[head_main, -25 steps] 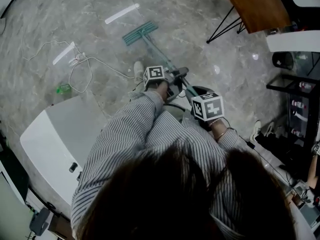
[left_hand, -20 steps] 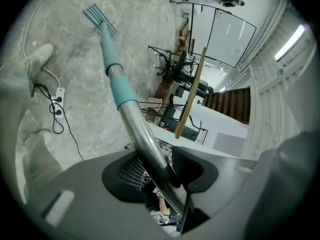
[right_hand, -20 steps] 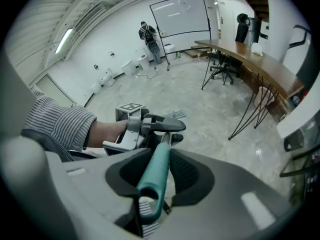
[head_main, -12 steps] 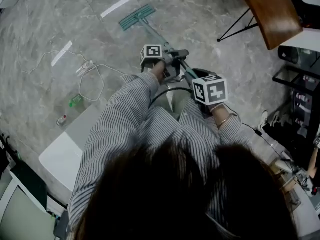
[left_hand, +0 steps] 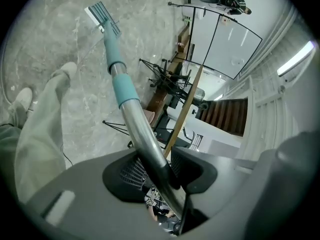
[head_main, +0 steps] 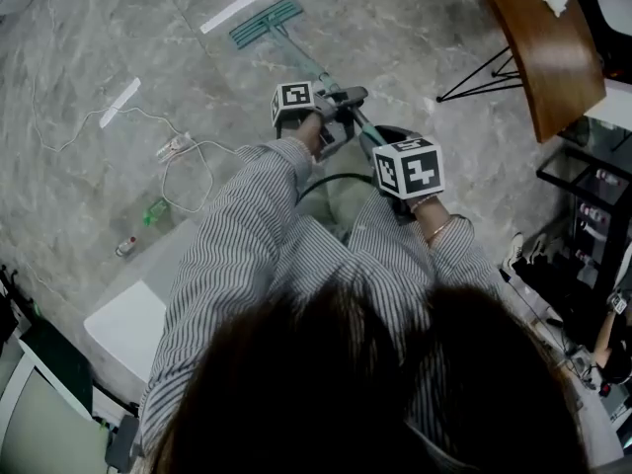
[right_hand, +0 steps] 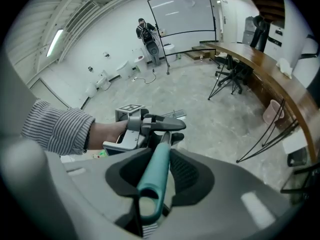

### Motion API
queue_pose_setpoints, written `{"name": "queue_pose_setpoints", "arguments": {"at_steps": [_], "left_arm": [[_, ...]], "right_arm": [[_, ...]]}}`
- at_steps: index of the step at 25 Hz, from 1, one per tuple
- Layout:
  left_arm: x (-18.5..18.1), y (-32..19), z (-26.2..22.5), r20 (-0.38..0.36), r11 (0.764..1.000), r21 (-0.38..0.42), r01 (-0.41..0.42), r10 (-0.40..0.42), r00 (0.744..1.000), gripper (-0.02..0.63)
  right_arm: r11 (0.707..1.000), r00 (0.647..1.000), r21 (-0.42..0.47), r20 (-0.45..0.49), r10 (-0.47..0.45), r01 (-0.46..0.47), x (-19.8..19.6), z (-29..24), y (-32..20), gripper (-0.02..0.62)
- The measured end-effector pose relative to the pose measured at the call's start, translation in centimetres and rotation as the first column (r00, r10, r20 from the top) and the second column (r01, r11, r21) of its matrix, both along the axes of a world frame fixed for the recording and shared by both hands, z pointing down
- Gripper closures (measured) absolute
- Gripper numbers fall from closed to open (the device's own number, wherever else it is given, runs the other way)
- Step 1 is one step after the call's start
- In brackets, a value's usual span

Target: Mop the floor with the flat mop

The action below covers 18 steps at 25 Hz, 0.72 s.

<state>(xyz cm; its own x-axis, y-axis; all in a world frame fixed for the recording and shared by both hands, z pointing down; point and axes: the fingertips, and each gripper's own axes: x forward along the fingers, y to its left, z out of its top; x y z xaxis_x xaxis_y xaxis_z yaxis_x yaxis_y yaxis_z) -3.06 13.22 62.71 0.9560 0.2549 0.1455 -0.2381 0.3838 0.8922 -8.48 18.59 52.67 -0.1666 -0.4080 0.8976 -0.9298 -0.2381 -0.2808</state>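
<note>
A flat mop lies on the marble floor with its teal head (head_main: 266, 22) far out in front of me, also seen as the mop head (left_hand: 102, 18) in the left gripper view. Its pole (head_main: 314, 66) runs back to my hands. My left gripper (head_main: 334, 124) is shut on the metal part of the pole (left_hand: 145, 134). Further back, my right gripper (head_main: 400, 188) is shut on the teal handle end (right_hand: 155, 181), whose tip sticks out behind the jaws. The left gripper (right_hand: 150, 129) shows ahead in the right gripper view.
A white cable with a plug strip (head_main: 174, 148) loops on the floor at left, by two white strips (head_main: 233, 9) and small bottles (head_main: 154, 211). A white box (head_main: 128, 326) stands near my left side. A wooden desk (head_main: 548, 42) on black legs and a black rack (head_main: 592, 196) stand at right.
The mop head has slid farther away across the floor, and both grippers have pushed forward along with the pole. My view has shifted slightly.
</note>
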Motion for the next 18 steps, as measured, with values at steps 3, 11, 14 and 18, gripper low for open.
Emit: {"name": "queue_pose_setpoints", "arguments": {"at_steps": [3, 11, 14, 18], "left_arm": [[1.4, -3.1, 0.6, 0.006, 0.999, -0.004, -0.043, 0.043, 0.999, 0.468], [8.9, -13.8, 1.1, 0.062, 0.999, -0.013, -0.041, 0.041, 0.997, 0.469], [11.2, -17.8, 0.8, 0.063, 1.0, -0.016, -0.021, 0.022, 0.998, 0.469], [13.2, -21.2, 0.4, 0.064, 0.999, -0.019, -0.037, 0.038, 0.997, 0.465]], "right_arm": [[1.0, 1.0, -0.014, -0.01, -0.008, 0.008, 1.6, 0.6, -3.2, 0.479], [1.0, 0.997, -0.015, 0.074, 0.016, -0.015, 10.1, 0.8, -14.1, 0.48], [0.997, 0.996, -0.026, 0.043, -0.076, 0.077, 12.6, 0.1, -18.2, 0.48], [0.995, 0.994, -0.017, 0.052, -0.093, 0.094, 14.8, 0.0, -21.8, 0.48]]}}
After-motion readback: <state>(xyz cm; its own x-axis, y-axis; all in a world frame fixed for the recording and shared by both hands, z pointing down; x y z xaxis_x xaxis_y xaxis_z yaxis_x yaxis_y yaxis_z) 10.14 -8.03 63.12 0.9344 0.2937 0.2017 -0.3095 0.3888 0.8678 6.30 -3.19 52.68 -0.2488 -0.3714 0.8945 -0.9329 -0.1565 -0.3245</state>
